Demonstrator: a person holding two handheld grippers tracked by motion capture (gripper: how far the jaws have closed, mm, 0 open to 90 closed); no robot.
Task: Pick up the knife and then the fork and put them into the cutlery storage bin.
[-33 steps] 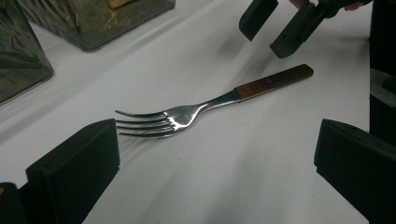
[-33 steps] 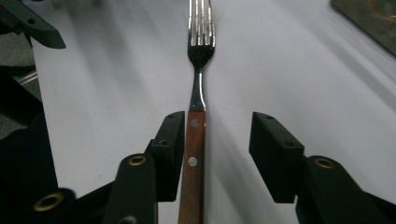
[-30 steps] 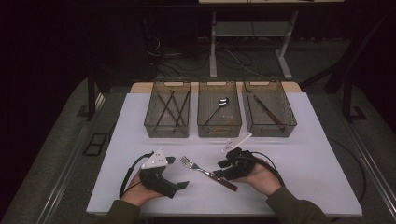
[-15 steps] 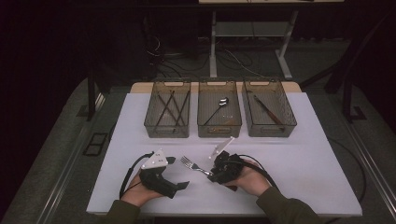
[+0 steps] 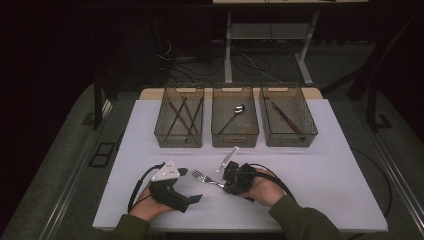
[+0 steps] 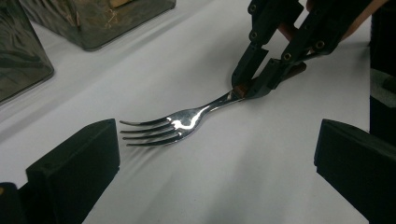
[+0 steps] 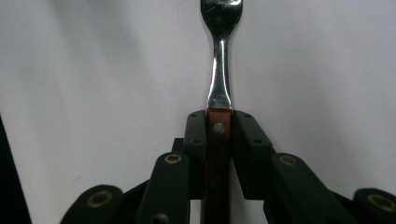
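Right gripper [image 5: 231, 186], jaws just closing, clamps the fork [image 5: 205, 178] by its wooden handle at lower centre; left gripper [image 5: 192, 185] gapes empty beside the tines; three bins [image 5: 235, 134] stand above, well apart.

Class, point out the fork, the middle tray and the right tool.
fork [image 6: 180, 123], left gripper view, on its shiny neck.
middle tray [image 5: 235, 141], high view, on its near wall.
right tool [image 7: 218, 140], right gripper view, between its fingertips.

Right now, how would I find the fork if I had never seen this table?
Start at the white table with three bins along its far side. Nearer the person, between the two hands, lies the fork, its wooden handle pinched in the right claw. It is the only cutlery lying outside a bin.
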